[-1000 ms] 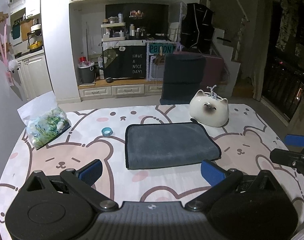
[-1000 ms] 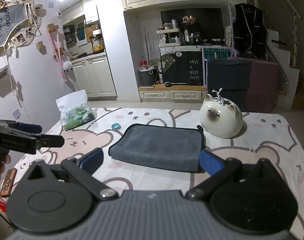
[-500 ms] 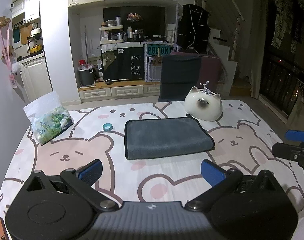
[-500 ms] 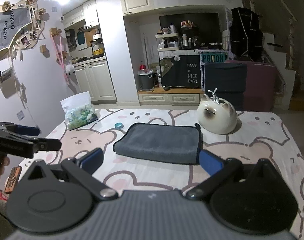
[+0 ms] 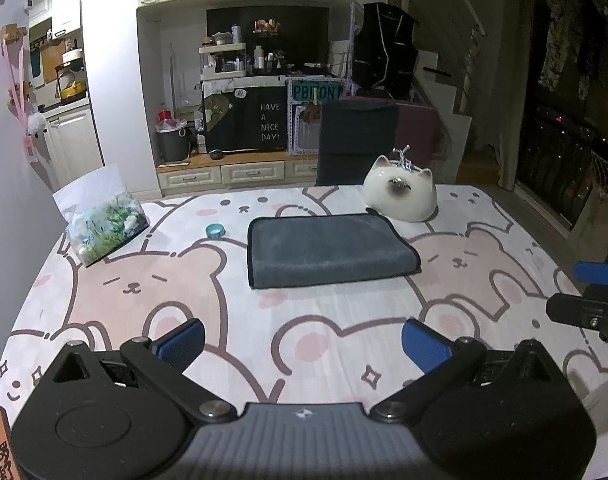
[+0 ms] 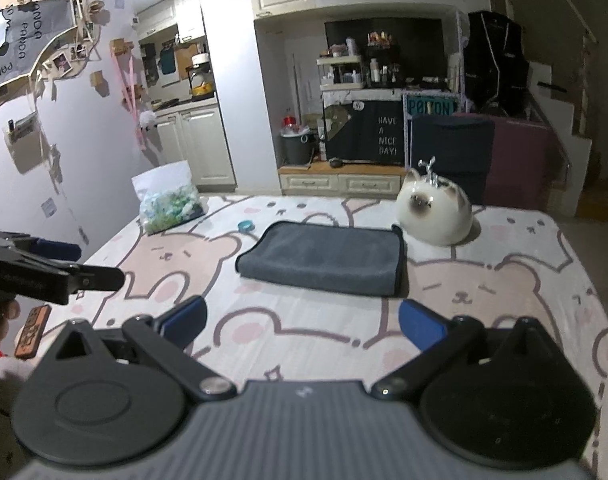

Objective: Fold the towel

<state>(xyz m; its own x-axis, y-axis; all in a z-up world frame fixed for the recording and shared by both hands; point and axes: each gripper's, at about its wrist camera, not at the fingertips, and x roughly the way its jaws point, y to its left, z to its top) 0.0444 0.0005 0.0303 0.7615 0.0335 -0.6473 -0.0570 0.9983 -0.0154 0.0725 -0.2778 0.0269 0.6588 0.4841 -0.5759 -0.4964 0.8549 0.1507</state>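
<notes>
The grey towel [image 5: 328, 250] is lying flat on the counter [image 5: 144, 280], which is wearing a bear-print cloth, and it is already looking like a neat folded rectangle, with its far right corner sitting just beside the white cat-shaped ornament [image 5: 400, 196]. The left tool [image 5: 304, 338] is hovering over the near part of the counter with its blue pads spread wide and nothing between them; the right tool [image 6: 302, 318] is hanging in the same way, jaws apart and empty. Both are sitting well apart from the towel. A small teal tape roll [image 5: 215, 231] and a bag of green stuff [image 5: 104, 224] are resting to the towel's left, clear of it.

Judging from this, the folding is looking finished or close to it. If another fold is wanted, each tool should be coming in low at a near corner, pinching all layers together, then lifting evenly so that the edges are meeting squarely and the ornament is not getting knocked
</notes>
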